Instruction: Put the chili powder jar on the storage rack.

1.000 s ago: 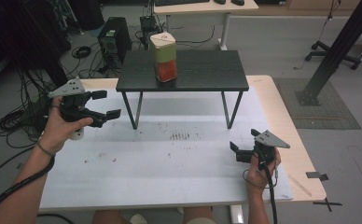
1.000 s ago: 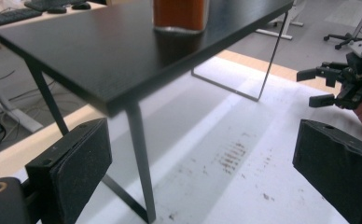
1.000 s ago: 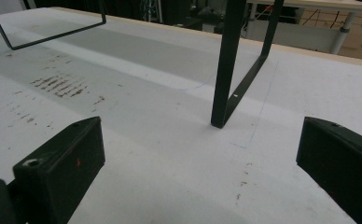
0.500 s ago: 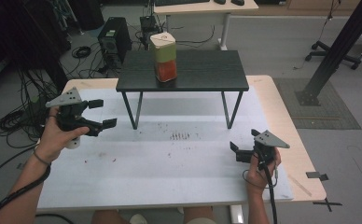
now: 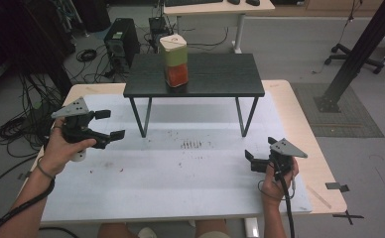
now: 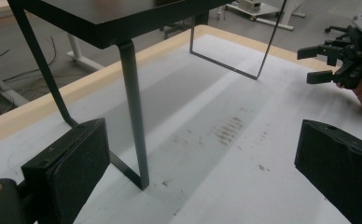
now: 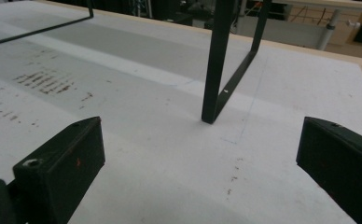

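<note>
My left gripper (image 5: 109, 124) jaws wide apart, empty, above the table (image 5: 180, 171). My right gripper (image 5: 250, 159) likewise spread, empty. Jar (image 5: 174, 53) on black stand (image 5: 215, 77).

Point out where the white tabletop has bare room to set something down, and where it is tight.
The widest bare patch lies between the left gripper and right gripper, in front of the black stand. Space under the stand is also bare but hemmed by its legs. On top, only the container takes room.
</note>
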{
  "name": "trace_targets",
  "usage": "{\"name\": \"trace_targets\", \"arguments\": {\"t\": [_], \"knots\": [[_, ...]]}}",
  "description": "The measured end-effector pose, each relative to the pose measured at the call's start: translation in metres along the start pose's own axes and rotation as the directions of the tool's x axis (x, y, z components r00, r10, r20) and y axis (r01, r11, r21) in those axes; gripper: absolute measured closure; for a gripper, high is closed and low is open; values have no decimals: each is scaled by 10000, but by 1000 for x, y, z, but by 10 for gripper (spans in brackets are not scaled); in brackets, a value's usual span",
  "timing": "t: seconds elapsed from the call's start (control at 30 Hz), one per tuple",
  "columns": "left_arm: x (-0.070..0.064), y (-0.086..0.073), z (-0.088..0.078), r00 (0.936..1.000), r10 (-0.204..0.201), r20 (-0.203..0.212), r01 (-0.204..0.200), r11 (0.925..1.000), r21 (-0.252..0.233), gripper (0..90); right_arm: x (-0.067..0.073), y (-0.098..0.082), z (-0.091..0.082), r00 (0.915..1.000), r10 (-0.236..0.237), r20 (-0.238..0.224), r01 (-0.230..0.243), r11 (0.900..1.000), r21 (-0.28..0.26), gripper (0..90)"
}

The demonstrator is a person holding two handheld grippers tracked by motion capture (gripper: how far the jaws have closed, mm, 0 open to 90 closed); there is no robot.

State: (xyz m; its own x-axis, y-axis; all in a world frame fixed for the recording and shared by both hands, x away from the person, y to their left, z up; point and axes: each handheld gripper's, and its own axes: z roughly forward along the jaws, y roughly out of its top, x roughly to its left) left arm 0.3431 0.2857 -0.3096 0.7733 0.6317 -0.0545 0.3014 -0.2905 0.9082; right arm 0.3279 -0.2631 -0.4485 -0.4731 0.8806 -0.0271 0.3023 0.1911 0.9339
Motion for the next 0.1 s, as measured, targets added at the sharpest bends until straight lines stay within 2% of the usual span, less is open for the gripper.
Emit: {"name": "trace_targets", "arguments": {"t": [0.1], "knots": [[-2,-3,-1,10000,-50,-5,50,10000,-51,36,-1,-1,0,9968,90,799,-118,9993,351,11]]}}
